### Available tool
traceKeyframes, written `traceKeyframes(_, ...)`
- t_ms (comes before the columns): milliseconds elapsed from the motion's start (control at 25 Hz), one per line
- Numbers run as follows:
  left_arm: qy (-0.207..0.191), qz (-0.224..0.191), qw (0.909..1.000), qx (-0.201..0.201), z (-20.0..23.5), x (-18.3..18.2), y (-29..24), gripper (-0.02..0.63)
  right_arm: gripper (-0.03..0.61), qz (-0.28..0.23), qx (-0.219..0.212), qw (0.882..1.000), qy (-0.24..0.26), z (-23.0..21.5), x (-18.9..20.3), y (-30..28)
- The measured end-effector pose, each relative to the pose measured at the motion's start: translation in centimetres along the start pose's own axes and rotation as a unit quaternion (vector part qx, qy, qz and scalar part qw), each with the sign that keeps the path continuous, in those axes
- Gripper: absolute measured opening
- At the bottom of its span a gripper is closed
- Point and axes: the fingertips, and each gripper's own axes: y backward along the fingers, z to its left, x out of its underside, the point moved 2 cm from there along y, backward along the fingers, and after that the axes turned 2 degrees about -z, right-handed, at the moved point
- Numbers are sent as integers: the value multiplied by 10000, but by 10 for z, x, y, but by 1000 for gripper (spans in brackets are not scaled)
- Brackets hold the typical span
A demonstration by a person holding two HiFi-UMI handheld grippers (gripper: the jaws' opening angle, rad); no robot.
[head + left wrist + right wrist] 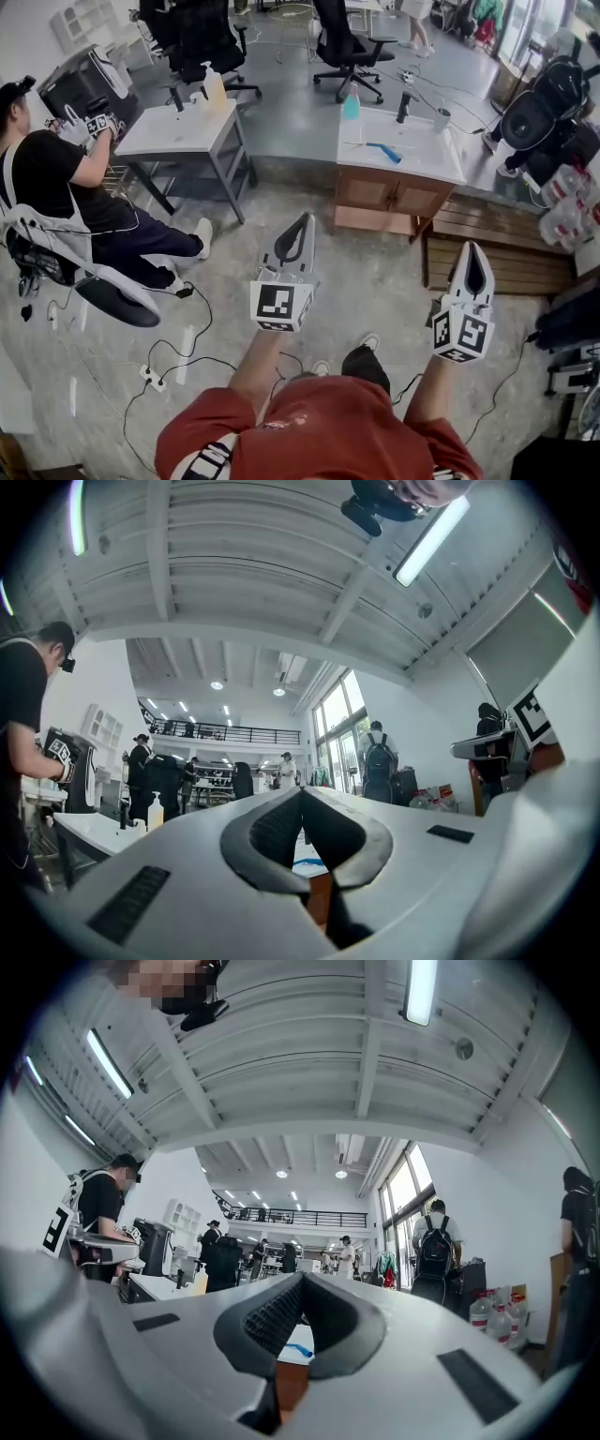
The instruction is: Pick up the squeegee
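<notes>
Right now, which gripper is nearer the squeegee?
Left, narrowly. The left gripper is short of the squeegee, to its left; the right gripper is to its right, farther back.

Squeegee distant, too small for detail

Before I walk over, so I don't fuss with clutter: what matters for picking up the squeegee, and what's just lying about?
Job: blue squeegee, white counter, shut left gripper, shut right gripper.
Lying about: teal spray bottle, grey cup.
</notes>
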Motion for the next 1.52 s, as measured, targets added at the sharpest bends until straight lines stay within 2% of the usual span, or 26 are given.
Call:
traceKeyframes(640, -198, 139, 9997, 71, -13, 27, -73, 18, 8, 16, -58, 9997, -236, -29, 37, -69)
traceKeyframes(1520, -444, 365, 9983, 96, -94, 74, -328, 17, 8, 132, 29, 9983, -574, -198, 100, -271)
